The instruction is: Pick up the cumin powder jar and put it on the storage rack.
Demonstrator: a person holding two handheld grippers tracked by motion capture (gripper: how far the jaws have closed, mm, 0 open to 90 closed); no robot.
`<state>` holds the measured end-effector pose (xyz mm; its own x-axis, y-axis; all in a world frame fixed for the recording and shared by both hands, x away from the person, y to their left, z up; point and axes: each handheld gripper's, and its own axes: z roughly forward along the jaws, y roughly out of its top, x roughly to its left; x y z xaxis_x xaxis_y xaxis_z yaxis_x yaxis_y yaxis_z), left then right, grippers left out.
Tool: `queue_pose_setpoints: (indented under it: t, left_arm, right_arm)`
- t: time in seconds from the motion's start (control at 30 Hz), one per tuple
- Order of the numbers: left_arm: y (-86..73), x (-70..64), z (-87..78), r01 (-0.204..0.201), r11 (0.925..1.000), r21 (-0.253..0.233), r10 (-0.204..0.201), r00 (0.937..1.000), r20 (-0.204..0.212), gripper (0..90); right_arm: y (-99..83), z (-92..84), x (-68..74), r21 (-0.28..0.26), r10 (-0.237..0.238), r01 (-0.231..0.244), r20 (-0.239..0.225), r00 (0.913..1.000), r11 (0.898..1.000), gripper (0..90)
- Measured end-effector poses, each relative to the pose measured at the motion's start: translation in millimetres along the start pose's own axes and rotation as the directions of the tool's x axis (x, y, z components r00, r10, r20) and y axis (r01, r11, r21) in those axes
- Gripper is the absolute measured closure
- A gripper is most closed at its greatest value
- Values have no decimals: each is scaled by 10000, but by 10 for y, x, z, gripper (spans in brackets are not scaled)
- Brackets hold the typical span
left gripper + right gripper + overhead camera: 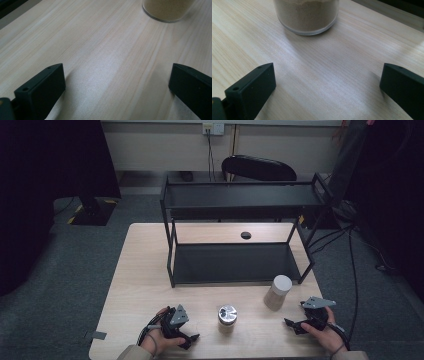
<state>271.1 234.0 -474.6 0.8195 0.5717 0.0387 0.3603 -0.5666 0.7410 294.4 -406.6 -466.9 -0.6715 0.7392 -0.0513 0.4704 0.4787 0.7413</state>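
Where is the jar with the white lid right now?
In the high view, the clear white-lidded jar of tan powder stands on the wooden table's right side, just before the black metal shelf.

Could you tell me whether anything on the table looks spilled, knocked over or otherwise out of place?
Nothing stands out. The silver-lidded jar and the white-lidded jar both stand upright on the table in front of the black shelf rack, with no powder spilled around them. Both grippers rest open near the front edge.

Pale wooden table (150, 270) with fine straight grain. Black metal two-tier shelf rack (240, 200). Clear jar of tan powder with white lid (278, 292). Clear jar of tan powder with shiny silver lid (227, 318). My left black gripper (192, 340), my right black gripper (291, 324), each with a grey top plate.
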Motion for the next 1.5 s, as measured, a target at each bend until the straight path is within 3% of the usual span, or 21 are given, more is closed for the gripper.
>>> queue_pose_setpoints:
  t: [0.83, 1.07, 1.5]
  left_arm:
    - [14, -44, 7, 208, 9998, 13, -208, 9996, -184, 0]
    - [70, -26, -16, 329, 9993, -151, -327, 9993, 169, 9]
    - [236, -57, -1, 145, 9991, -404, -119, 9979, 632, 9]
  right_arm:
    - [0, 0, -1, -5, 0, 0, -2, 10000, 10000, 0]
    - [-1, 0, -1, -5, 2, -2, -3, 10000, 10000, 0]
    - [0, 0, -1, -6, -1, 1, -2, 10000, 10000, 0]
